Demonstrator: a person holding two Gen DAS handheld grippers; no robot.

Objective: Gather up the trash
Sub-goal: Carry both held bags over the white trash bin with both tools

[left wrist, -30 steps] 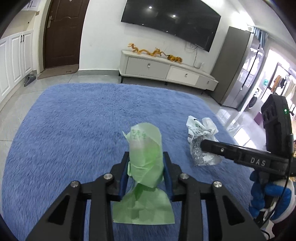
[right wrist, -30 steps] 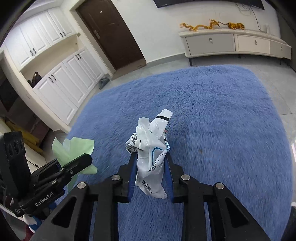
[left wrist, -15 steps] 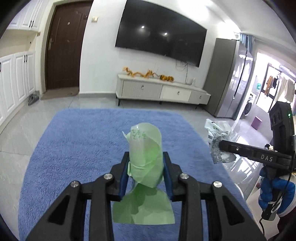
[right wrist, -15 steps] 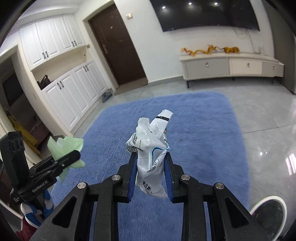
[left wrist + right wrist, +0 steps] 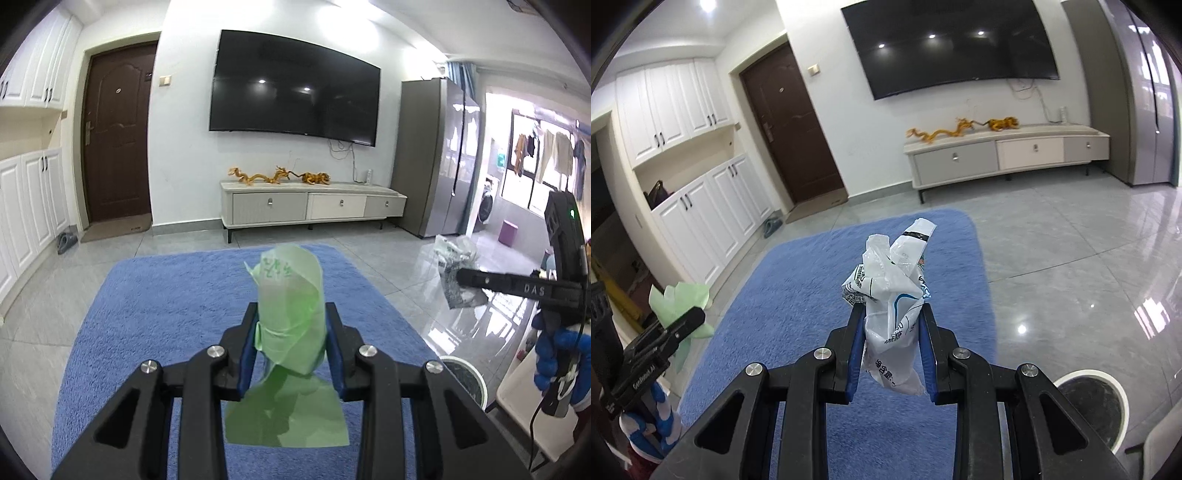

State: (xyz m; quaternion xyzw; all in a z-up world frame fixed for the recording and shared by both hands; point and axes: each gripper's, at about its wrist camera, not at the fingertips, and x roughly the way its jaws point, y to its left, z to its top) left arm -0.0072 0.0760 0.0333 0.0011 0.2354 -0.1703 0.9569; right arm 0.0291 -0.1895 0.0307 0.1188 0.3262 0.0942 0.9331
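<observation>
My left gripper (image 5: pixel 291 325) is shut on a crumpled green paper (image 5: pixel 291 310) and holds it high above the blue rug (image 5: pixel 166 306). My right gripper (image 5: pixel 892 328) is shut on a crumpled white plastic wrapper (image 5: pixel 892 295) with printed text, also held in the air. In the left wrist view the right gripper shows at the right with the white wrapper (image 5: pixel 456 273). In the right wrist view the left gripper shows at the lower left with the green paper (image 5: pixel 681 299). A round white-rimmed trash bin (image 5: pixel 1108 384) stands on the floor at the lower right, also in the left wrist view (image 5: pixel 476 376).
A white TV cabinet (image 5: pixel 314 206) with gold dragon figures stands under a wall TV (image 5: pixel 295 99). A brown door (image 5: pixel 114 136) and white cupboards (image 5: pixel 701 206) are at the left. A grey fridge (image 5: pixel 439 155) is at the right. Glossy grey tiles (image 5: pixel 1089 266) surround the rug.
Both grippers have risen and tilted up from the rug, each still holding its trash. The room's far wall and the trash bin have come into view.
</observation>
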